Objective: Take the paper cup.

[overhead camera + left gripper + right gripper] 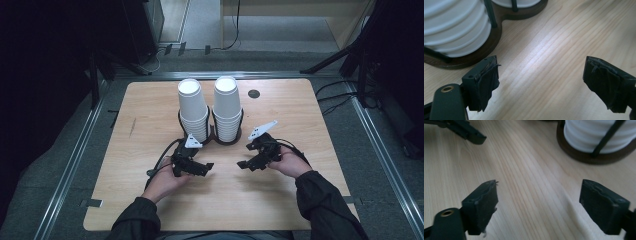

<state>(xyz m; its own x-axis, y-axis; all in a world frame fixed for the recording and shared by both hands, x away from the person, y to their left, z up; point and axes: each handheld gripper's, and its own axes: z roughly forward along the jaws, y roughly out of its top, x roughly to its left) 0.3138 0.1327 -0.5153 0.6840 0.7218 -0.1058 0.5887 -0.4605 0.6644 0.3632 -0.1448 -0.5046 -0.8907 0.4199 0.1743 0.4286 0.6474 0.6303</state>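
High view: both cup stacks stand upright in their holder, just beyond the left gripper and right gripper; left nearer, fingers apart, empty.

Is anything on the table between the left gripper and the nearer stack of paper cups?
Nothing visible: bare wood lies between the left gripper and the left cup stack. The thin black rods of the cup holder ring the stack's lower part, leaving its top free.

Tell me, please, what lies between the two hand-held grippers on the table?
Nothing: in the high view, bare table separates the left hand-held gripper from the right hand-held gripper.
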